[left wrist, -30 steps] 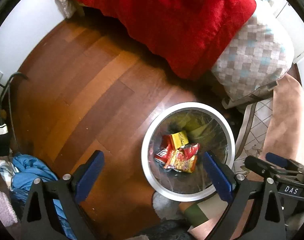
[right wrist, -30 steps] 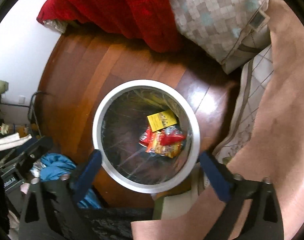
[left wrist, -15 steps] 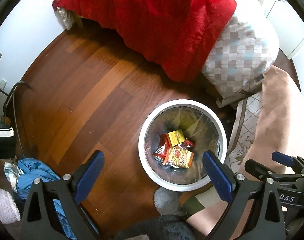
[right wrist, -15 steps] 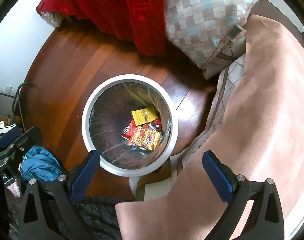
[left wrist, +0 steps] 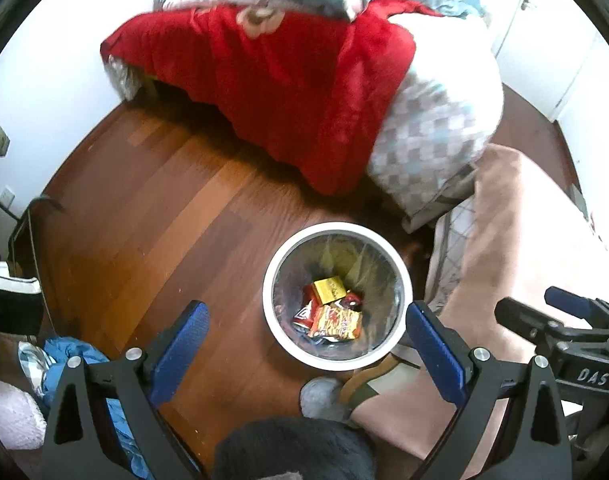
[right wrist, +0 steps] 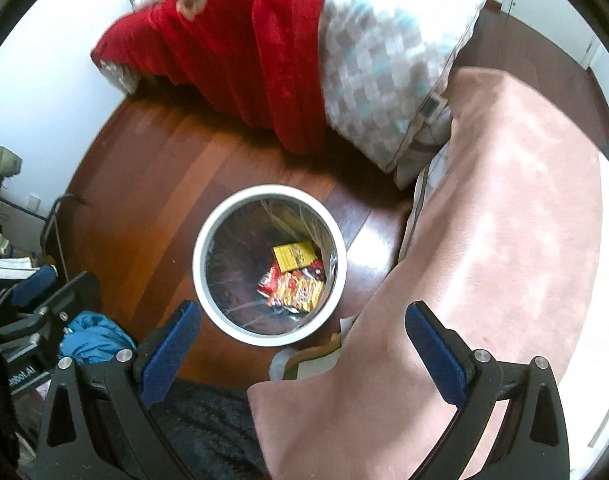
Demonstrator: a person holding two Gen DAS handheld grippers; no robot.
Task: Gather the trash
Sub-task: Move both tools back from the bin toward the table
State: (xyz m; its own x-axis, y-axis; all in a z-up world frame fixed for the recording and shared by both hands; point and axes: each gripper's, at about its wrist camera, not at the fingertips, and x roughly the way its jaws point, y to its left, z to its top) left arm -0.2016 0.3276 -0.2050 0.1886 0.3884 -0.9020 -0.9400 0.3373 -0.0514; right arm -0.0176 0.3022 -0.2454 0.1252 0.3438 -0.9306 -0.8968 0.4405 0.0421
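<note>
Left gripper [left wrist: 306, 344] and right gripper [right wrist: 302, 340]: jaws spread wide, both empty, above the floor [left wrist: 152, 216]. Bin [left wrist: 270, 304], white-rimmed with a clear liner, stands just beyond them. Wrappers [left wrist: 336, 322] lie at the bin's bottom. Pink rug [right wrist: 504, 208] beside the bin; red blanket [left wrist: 272, 76] beyond it.

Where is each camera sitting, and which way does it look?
Left wrist: on the left tool, high up, looking down at the trash bin; its own open blue fingers and the right tool show.
Right wrist: on the right tool, looking down at the bin beside the pink rug; the left tool shows.
Both share the bin's snack wrappers and red blanket.
</note>
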